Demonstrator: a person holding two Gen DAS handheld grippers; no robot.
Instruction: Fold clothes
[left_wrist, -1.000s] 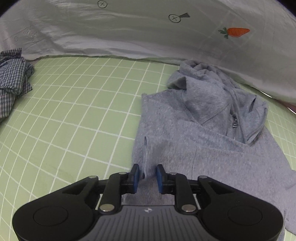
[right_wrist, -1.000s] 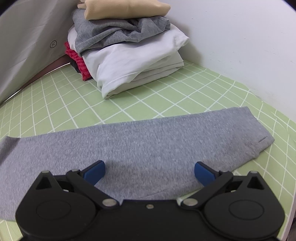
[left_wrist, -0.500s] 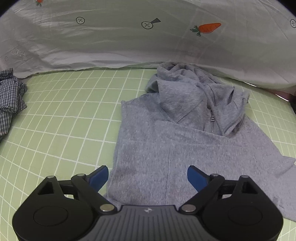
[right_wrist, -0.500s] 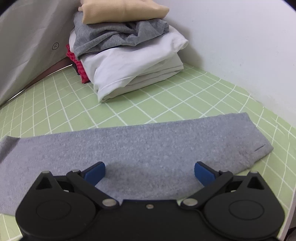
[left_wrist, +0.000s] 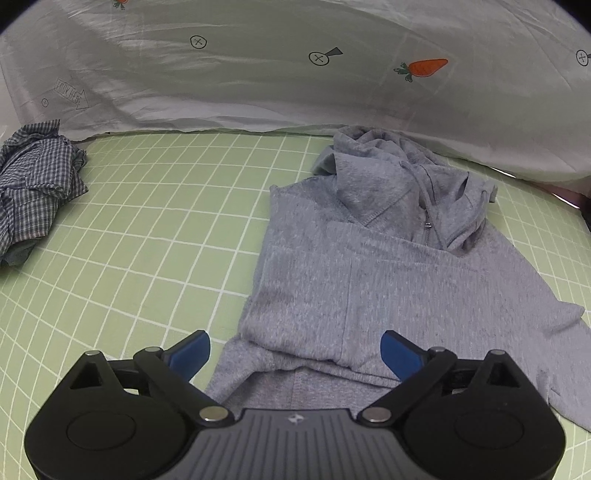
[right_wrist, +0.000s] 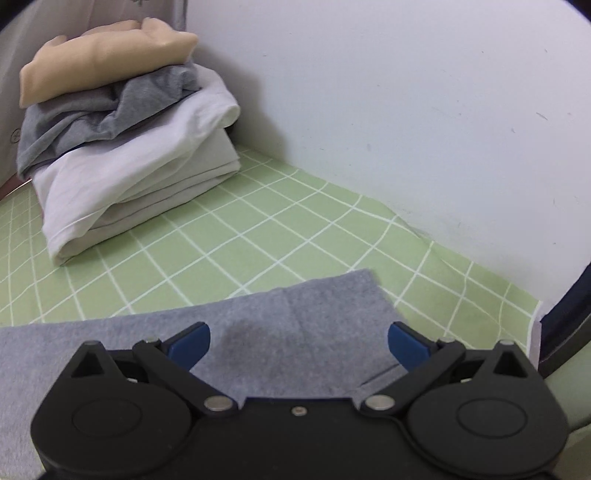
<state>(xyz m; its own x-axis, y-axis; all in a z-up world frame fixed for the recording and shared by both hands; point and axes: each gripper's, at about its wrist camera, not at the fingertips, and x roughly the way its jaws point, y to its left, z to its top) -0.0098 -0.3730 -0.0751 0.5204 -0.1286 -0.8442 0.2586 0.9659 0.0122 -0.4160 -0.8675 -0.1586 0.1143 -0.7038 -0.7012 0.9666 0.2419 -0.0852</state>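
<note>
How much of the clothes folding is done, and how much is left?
Done: a pile of folded clothes sits in the corner. In hand: the gray hoodie, one sleeve folded across it; the other sleeve still lies stretched out. The left gripper is opening and the right gripper is open; neither holds cloth. Left: the crumpled checked shirt.

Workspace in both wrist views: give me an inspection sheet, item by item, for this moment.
Surface: green grid-lined mat, flat.
Job's things: grey zip hoodie spread out, left sleeve folded across the body; right sleeve lies stretched out.
Clutter: crumpled blue checked shirt; stack of folded clothes, beige on top.
Grippers: left gripper opening, nothing pinched; right gripper open above the sleeve.
Cables: nothing seen.
Surroundings: white carrot-print sheet; white wall.
</note>
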